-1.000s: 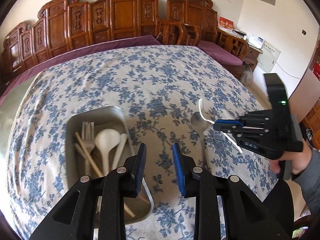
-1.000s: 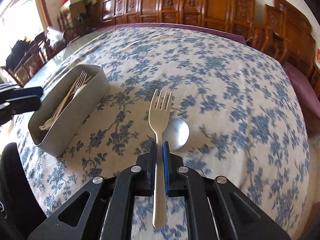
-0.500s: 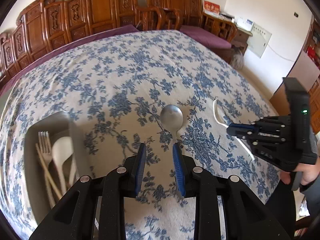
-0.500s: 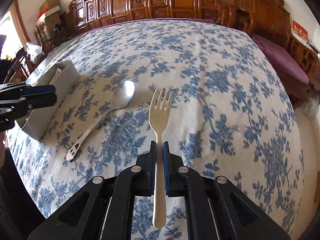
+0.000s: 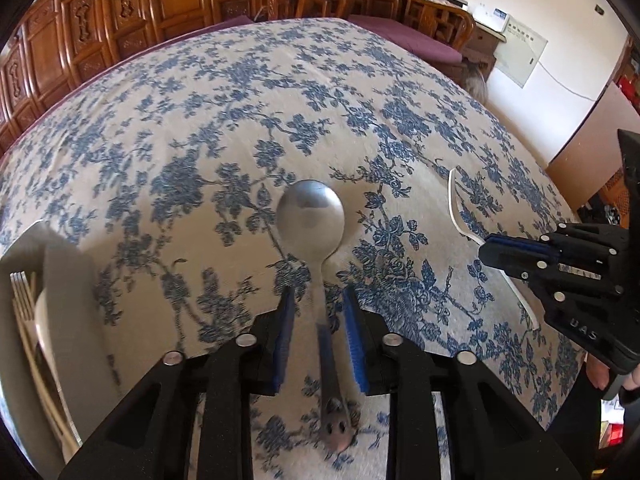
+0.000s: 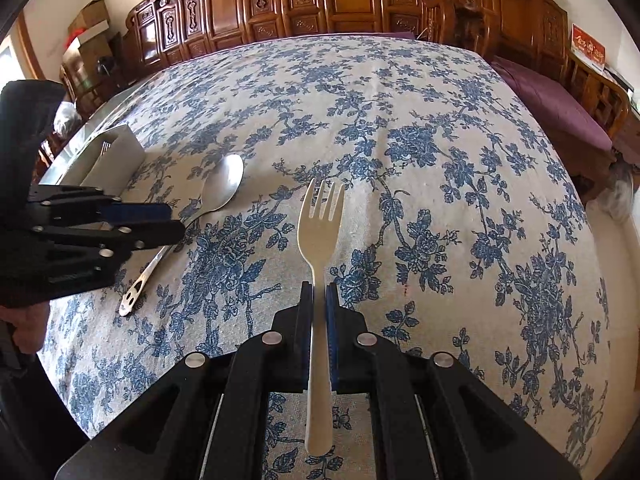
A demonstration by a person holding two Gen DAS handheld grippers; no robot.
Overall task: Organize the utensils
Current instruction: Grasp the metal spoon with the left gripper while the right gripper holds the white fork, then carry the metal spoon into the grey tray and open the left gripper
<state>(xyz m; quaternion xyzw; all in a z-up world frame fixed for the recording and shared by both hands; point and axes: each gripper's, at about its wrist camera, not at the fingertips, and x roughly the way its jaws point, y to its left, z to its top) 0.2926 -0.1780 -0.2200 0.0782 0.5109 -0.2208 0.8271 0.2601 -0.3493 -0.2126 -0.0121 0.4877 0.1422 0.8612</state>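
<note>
Floral tablecloth [image 5: 248,92] | left tongs [image 5: 318,340] straddle spoon [image 5: 312,220] | right tongs [image 6: 320,332] grip fork [image 6: 322,224]

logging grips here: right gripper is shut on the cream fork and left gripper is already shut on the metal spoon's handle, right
Not quite. The right gripper is shut on the cream fork, but the left gripper is open: the left wrist view shows its fingers either side of the metal spoon handle, with gaps.
</note>
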